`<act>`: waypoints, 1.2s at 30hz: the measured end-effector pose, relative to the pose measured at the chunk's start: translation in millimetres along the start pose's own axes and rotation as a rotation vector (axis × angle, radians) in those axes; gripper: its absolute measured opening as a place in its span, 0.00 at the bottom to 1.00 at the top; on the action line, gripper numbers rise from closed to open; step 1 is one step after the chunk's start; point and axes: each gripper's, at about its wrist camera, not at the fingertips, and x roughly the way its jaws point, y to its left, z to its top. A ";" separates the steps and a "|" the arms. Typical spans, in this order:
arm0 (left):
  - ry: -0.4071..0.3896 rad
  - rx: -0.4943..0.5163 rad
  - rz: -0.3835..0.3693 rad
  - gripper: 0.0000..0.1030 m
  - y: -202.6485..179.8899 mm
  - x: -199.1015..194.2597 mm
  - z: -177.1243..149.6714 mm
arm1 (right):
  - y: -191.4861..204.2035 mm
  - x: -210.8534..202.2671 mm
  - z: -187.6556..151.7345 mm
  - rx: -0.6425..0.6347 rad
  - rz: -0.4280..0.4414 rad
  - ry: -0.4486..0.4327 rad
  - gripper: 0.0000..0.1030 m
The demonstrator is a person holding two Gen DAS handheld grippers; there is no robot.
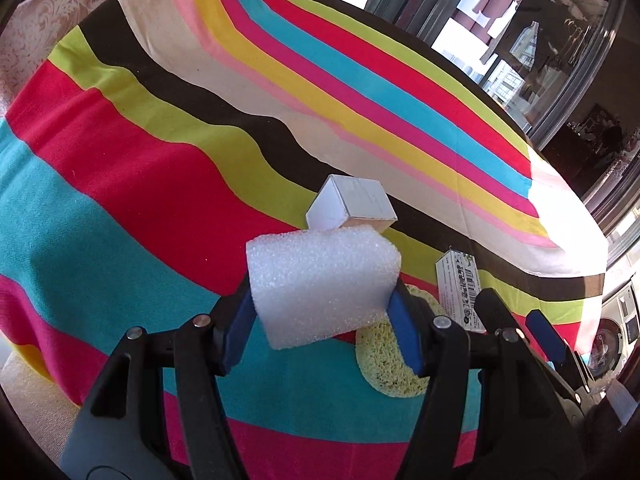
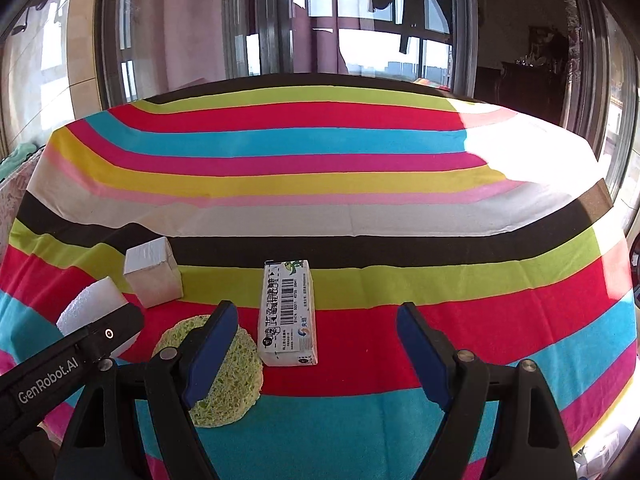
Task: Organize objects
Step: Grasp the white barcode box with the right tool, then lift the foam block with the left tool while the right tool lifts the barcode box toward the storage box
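Jaws of your left gripper point(image 1: 324, 312) are clamped on the foam point(image 1: 320, 284) just above the cloth point(image 1: 120, 184), right gripper point(image 2: 316, 352) wide and empty before the box point(image 2: 289, 312): pick-up step, so lift clear and choose its spot.

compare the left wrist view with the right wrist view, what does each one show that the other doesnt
Only the left wrist view shows the left tongs with both blue pads pressed on the white foam block, and the block's whole face.

Only the right wrist view shows the right tongs standing open and empty, the full barcode face of the printed box, and most of the yellow-green sponge.

Both show the striped cloth, the white cube box, the printed box, the sponge and the foam block.
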 end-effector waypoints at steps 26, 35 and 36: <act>-0.009 0.063 0.048 0.63 -13.9 4.4 -2.3 | -7.6 27.8 -1.1 0.033 0.012 0.055 0.33; -0.044 0.108 0.013 0.63 -19.7 -15.2 -5.7 | -19.5 1.0 8.2 0.077 0.003 -0.006 0.33; -0.048 0.119 0.008 0.63 -21.7 -17.3 -6.0 | -21.1 -4.8 8.0 0.080 0.002 -0.010 0.33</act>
